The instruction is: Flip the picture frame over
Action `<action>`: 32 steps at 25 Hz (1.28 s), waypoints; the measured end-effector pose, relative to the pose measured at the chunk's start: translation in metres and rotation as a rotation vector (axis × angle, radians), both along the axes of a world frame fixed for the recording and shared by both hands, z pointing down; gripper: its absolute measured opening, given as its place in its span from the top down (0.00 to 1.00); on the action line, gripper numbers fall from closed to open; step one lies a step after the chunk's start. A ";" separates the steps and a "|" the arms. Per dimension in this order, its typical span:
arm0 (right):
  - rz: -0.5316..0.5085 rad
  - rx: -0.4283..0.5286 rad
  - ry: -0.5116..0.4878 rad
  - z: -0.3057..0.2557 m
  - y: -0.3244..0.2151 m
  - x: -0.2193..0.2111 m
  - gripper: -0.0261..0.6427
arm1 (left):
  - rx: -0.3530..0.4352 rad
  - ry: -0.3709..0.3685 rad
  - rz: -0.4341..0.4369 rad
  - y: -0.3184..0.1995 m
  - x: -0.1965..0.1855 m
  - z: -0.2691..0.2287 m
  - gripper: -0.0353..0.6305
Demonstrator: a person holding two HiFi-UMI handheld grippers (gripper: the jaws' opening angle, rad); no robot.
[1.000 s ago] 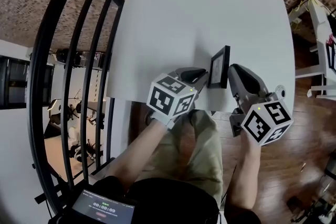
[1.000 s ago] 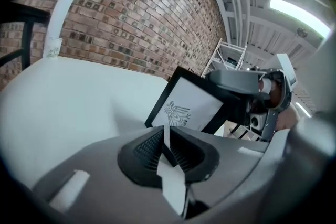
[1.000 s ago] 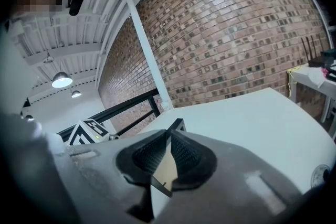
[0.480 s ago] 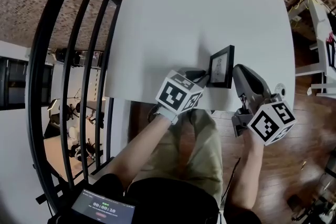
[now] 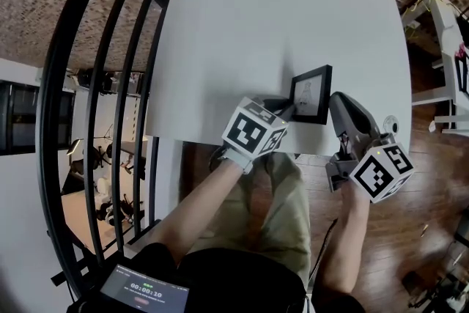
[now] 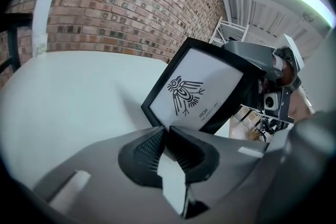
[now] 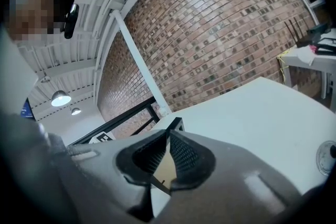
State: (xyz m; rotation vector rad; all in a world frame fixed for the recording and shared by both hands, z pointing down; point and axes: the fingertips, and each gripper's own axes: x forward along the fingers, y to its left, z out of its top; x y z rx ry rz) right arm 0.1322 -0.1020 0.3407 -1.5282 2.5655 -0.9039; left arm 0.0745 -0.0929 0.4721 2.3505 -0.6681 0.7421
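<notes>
Gently: my left tongs, just tightened, and right tongs both clamp the tilted picture frame, so I'll lower evenly.

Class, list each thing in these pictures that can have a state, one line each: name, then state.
picture frame, tilted, print side showing, gripped at two places
left tongs, shut on the picture frame's lower corner, having just been closing
right tongs, shut on the picture frame's other side
tablet, screen lit
</notes>
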 end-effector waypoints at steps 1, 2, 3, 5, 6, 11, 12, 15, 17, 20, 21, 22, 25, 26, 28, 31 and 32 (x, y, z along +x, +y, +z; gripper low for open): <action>0.004 0.000 -0.006 0.001 0.000 0.002 0.94 | 0.000 -0.001 0.003 0.000 0.000 0.000 0.89; 0.008 -0.001 -0.013 0.001 0.001 0.004 0.94 | 0.001 -0.002 0.005 0.001 0.001 0.000 0.90; 0.012 -0.002 -0.020 0.002 0.001 0.006 0.94 | 0.002 -0.003 0.006 0.001 0.001 0.000 0.90; 0.022 -0.005 -0.031 0.005 0.002 0.011 0.94 | 0.001 -0.003 0.008 0.001 0.001 0.000 0.90; 0.027 -0.006 -0.036 0.006 0.003 0.014 0.94 | 0.001 -0.003 0.009 0.001 0.002 0.000 0.91; 0.058 -0.025 -0.077 0.015 0.005 0.031 0.95 | 0.000 0.011 0.012 0.002 0.004 -0.002 0.91; 0.066 -0.029 -0.090 0.017 0.006 0.034 0.96 | -0.001 0.013 0.012 0.002 0.005 -0.001 0.91; 0.091 -0.041 -0.116 0.025 0.006 0.045 0.97 | -0.001 0.015 0.015 0.002 0.006 -0.002 0.91; 0.107 -0.053 -0.118 0.031 0.007 0.052 0.97 | 0.001 0.016 0.016 0.001 0.007 -0.003 0.91; 0.129 -0.070 -0.114 0.041 0.008 0.062 0.97 | 0.002 0.016 0.018 0.002 0.008 -0.002 0.91; 0.135 -0.077 -0.115 0.044 0.008 0.065 0.97 | 0.002 0.016 0.020 0.002 0.009 -0.002 0.91; 0.140 -0.084 -0.119 0.048 0.008 0.069 0.97 | 0.002 0.017 0.021 0.002 0.010 -0.002 0.91; 0.159 -0.118 -0.128 0.064 0.009 0.079 0.97 | 0.003 0.018 0.019 0.002 0.012 -0.002 0.91; 0.166 -0.134 -0.136 0.070 0.010 0.082 0.97 | 0.004 0.018 0.016 0.002 0.012 -0.002 0.91; 0.183 -0.168 -0.172 0.082 0.012 0.088 0.97 | 0.006 0.017 0.011 0.001 0.012 -0.003 0.91; 0.212 -0.227 -0.210 0.097 0.017 0.093 0.97 | 0.006 0.010 0.012 0.001 0.011 -0.003 0.91; 0.218 -0.249 -0.199 0.103 0.018 0.094 0.97 | 0.007 0.005 0.013 0.000 0.011 -0.003 0.91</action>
